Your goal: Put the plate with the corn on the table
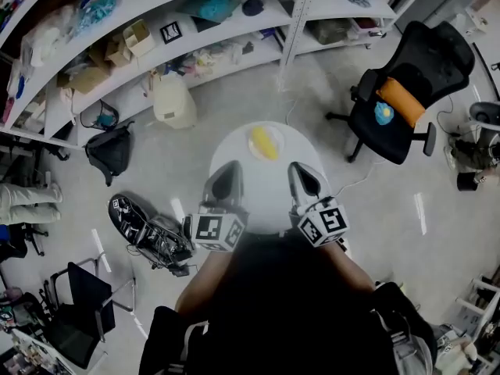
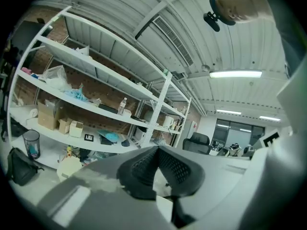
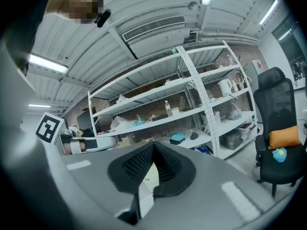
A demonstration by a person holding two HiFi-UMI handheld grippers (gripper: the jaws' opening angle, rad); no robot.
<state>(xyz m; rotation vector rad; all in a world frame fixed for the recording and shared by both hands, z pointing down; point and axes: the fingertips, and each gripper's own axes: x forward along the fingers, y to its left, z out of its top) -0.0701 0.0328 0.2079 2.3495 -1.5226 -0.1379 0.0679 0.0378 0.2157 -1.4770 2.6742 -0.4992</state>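
Closest in are the pads of my left gripper point(image 2: 157, 150), pressed together at the tips with nothing caught between them. My right gripper point(image 3: 152, 145) looks the same: jaws closed and empty. Only a sliver of white shows through the slot lower down between the pads. Both grippers point out nearly level, toward the shelving and not down at anything.

From the head view, the two grippers hang side by side over the near edge of the round white worktop point(image 1: 262, 198), each with its marker cube at the back. Neither one touches the worktop or anything on it.

The plate point(image 1: 274, 136) sits flat on the far part of the worktop, well apart from both sets of jaws. The yellow corn point(image 1: 266, 142) lies across the plate. Nothing else stands on the worktop.

Beyond the worktop's far side runs the long white shelving point(image 1: 195, 45), crowded with boxes and bags. Off to the worktop's right is a black office chair point(image 1: 398, 100) with an orange cushion on its seat. A dark bag point(image 1: 109, 153) lies on the floor to the worktop's left.

I judge the job done: the plate is down, the corn is on it, and my jaws are clear. At most, what is left is to pull my hands away.
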